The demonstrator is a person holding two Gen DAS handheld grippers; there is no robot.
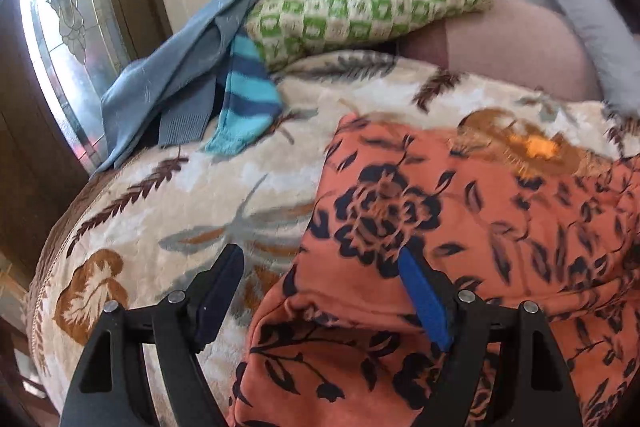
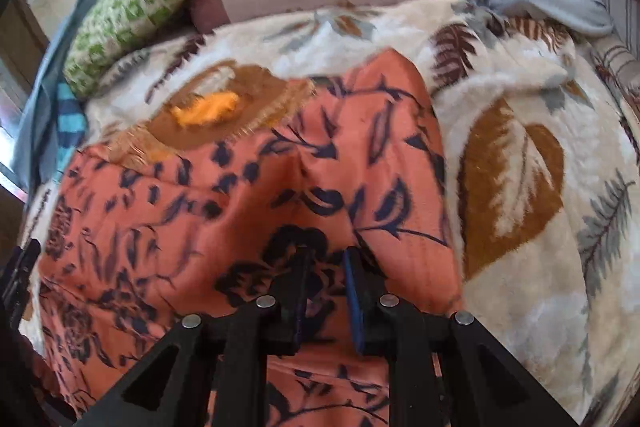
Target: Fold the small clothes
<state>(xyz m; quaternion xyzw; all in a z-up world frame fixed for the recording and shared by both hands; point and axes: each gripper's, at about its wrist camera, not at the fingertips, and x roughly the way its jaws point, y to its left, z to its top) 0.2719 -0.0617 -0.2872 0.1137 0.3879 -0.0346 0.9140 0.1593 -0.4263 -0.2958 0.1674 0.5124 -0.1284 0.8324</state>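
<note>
An orange garment with a dark flower print [image 1: 460, 227] [image 2: 200, 211] lies spread on a cream leaf-patterned blanket [image 1: 180, 195] [image 2: 520, 267]. My left gripper [image 1: 320, 253] is open over the garment's left edge: its blue-padded finger is above the cloth and the other above the blanket, neither pressing. My right gripper [image 2: 326, 255] points steeply down at the garment's near part. Its jaws stand narrow with a pinch of the orange cloth between them, and a ridge of fabric runs up toward the fingers.
At the blanket's far left lie a grey-blue garment [image 1: 168, 75] and a teal striped sock [image 1: 248, 95]. Behind them are a green checked knit [image 1: 360, 3], a pink cushion [image 1: 512, 43] and a grey pillow [image 1: 580, 11]. The bed edge drops off beside a glass door [image 1: 68, 19].
</note>
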